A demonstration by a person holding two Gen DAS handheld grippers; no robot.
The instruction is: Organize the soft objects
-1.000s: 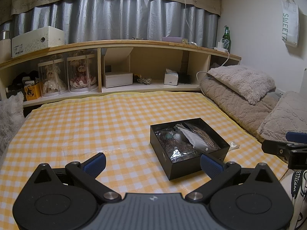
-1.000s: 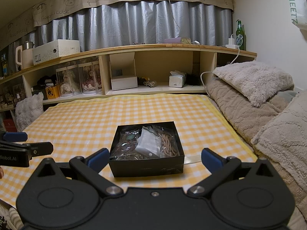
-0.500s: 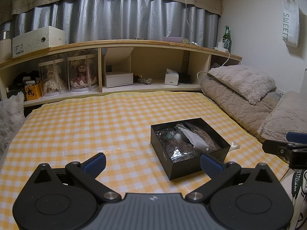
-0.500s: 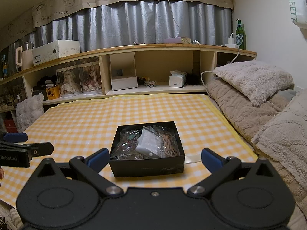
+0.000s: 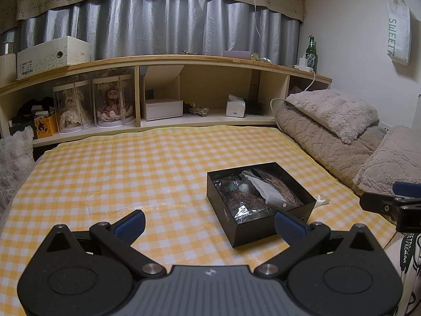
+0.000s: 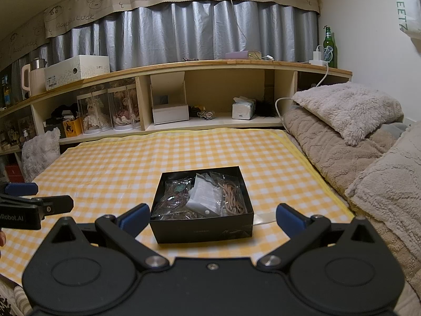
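Note:
A black open box [image 5: 260,202] [image 6: 201,210] sits on the yellow checked cloth [image 5: 131,171] [image 6: 131,163]. It holds several clear plastic bags of soft items, a white packet [image 6: 202,196] and a tan cord bundle [image 6: 232,197]. My left gripper [image 5: 210,226] is open, low over the cloth, with the box just ahead and to its right. My right gripper [image 6: 211,217] is open too, its fingers spread to either side of the box's near wall. Each gripper shows at the edge of the other's view. A clear bag [image 5: 321,200] lies flat beside the box.
Fluffy beige blankets and pillows [image 5: 339,131] [image 6: 355,137] are piled along the right. A wooden shelf [image 5: 163,89] at the back holds boxes, doll cases and a tissue box. A grey fluffy cushion [image 6: 39,152] stands at the left.

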